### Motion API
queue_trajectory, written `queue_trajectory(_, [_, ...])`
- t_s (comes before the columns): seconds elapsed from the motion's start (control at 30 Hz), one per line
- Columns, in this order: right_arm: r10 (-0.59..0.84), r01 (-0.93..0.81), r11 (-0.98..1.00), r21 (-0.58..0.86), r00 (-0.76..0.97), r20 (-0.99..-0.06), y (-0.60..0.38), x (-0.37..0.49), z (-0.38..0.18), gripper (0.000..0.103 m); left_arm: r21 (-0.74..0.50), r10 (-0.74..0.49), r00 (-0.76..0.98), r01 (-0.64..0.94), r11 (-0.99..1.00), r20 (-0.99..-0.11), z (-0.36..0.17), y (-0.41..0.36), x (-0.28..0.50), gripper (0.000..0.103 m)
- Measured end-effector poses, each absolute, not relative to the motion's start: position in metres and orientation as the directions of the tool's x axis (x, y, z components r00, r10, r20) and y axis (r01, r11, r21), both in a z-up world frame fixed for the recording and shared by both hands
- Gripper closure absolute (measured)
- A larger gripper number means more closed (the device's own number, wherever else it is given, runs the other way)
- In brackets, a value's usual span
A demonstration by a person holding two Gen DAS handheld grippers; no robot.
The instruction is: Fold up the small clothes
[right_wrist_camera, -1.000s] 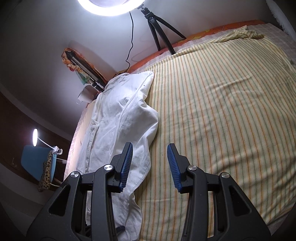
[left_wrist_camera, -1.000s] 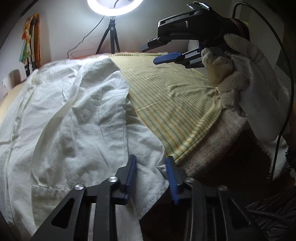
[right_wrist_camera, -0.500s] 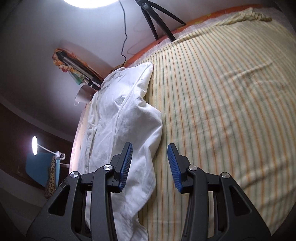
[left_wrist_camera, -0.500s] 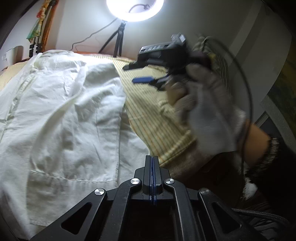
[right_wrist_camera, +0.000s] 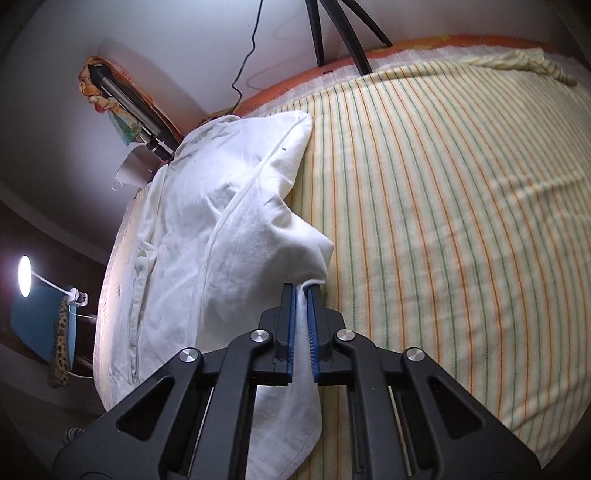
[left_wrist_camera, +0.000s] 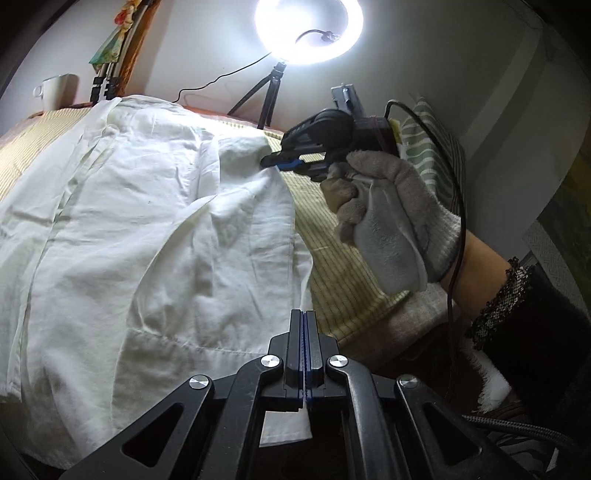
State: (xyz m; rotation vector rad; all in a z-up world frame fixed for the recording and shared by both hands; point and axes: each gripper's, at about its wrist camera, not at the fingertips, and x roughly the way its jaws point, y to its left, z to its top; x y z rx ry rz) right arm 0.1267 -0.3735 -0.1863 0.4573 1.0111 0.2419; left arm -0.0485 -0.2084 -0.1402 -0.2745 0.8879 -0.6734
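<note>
On the striped bed sheet [right_wrist_camera: 461,206] lies the white garment [left_wrist_camera: 147,229], spread over the left part of the bed and rumpled, with one seam line running across near its lower edge. At the far left of the left wrist view a white mug [left_wrist_camera: 55,90] stands beyond the bed, and next to it some colourful cloth [left_wrist_camera: 110,44] hangs on the wall. More to the right, at the bottom middle of this view, the left gripper [left_wrist_camera: 303,325] has its jaws pressed fully together on the near edge of the garment; a small white corner hangs out below them. Above, a ring light [left_wrist_camera: 308,27] on a tripod shines brightly. Further right, a gloved hand [left_wrist_camera: 384,214] holds the right gripper [left_wrist_camera: 275,161], which touches the far side edge of the garment. From the right wrist view, the right gripper [right_wrist_camera: 302,295] is closed on a fold of the white cloth, which passes between the blue pads [right_wrist_camera: 291,332] and hangs below.
</note>
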Motion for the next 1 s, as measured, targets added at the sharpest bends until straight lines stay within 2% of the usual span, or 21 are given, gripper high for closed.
queue_trajectory(0.37, [0.336,-0.043,0.925,0.377,0.555,-0.761,-0.337,0.128,-0.143,0.099,-0.531,-0.652,0.476,0.379,0.757,-0.590,-0.135,-0.167,-0.061,0.103])
queue_trajectory(0.57, [0.309,-0.050,0.941,0.335,0.534,-0.787,-0.326,0.134,-0.148,0.099,-0.457,-0.624,0.487,0.427,0.781,-0.611,-0.132,-0.189,-0.064,0.103])
queue_trajectory(0.6, [0.318,-0.048,0.937,0.345,0.526,-0.789,-0.329,0.134,-0.151,0.099,-0.446,-0.622,0.482,0.436,0.781,-0.617,-0.133,-0.198,-0.062,0.099])
queue_trajectory(0.63, [0.330,-0.047,0.932,0.359,0.518,-0.789,-0.333,0.135,-0.153,0.099,-0.437,-0.621,0.478,0.446,0.781,-0.621,-0.134,-0.208,-0.060,0.085])
queue_trajectory(0.67, [0.341,-0.045,0.928,0.370,0.508,-0.791,-0.336,0.135,-0.156,0.099,-0.423,-0.617,0.478,0.456,0.783,-0.625,-0.135,-0.218,-0.059,0.077])
queue_trajectory(0.7, [0.351,-0.045,0.923,0.381,0.501,-0.791,-0.342,0.135,-0.158,0.098,-0.408,-0.611,0.484,0.464,0.786,-0.626,-0.135,-0.223,-0.055,0.077])
queue_trajectory(0.77, [0.385,-0.053,0.908,0.415,0.495,-0.779,-0.350,0.133,-0.161,0.098,-0.364,-0.594,0.493,0.487,0.794,-0.636,-0.137,-0.242,-0.054,0.070])
queue_trajectory(0.8, [0.400,-0.058,0.901,0.429,0.491,-0.774,-0.355,0.132,-0.162,0.096,-0.345,-0.584,0.496,0.494,0.798,-0.643,-0.138,-0.250,-0.053,0.067])
queue_trajectory(0.87, [0.423,-0.064,0.889,0.453,0.488,-0.763,-0.363,0.130,-0.163,0.083,-0.298,-0.549,0.493,0.498,0.814,-0.675,-0.143,-0.267,-0.052,0.056])
queue_trajectory(0.9, [0.430,-0.062,0.884,0.463,0.495,-0.755,-0.369,0.128,-0.163,0.069,-0.286,-0.534,0.490,0.494,0.821,-0.689,-0.146,-0.273,-0.050,0.054])
queue_trajectory(0.93, [0.434,-0.059,0.879,0.472,0.505,-0.746,-0.374,0.127,-0.162,0.060,-0.287,-0.529,0.482,0.489,0.824,-0.698,-0.149,-0.278,-0.049,0.053])
queue_trajectory(1.0, [0.451,-0.054,0.866,0.497,0.517,-0.728,-0.383,0.124,-0.162,0.059,-0.286,-0.521,0.469,0.484,0.827,-0.713,-0.155,-0.283,-0.049,0.051])
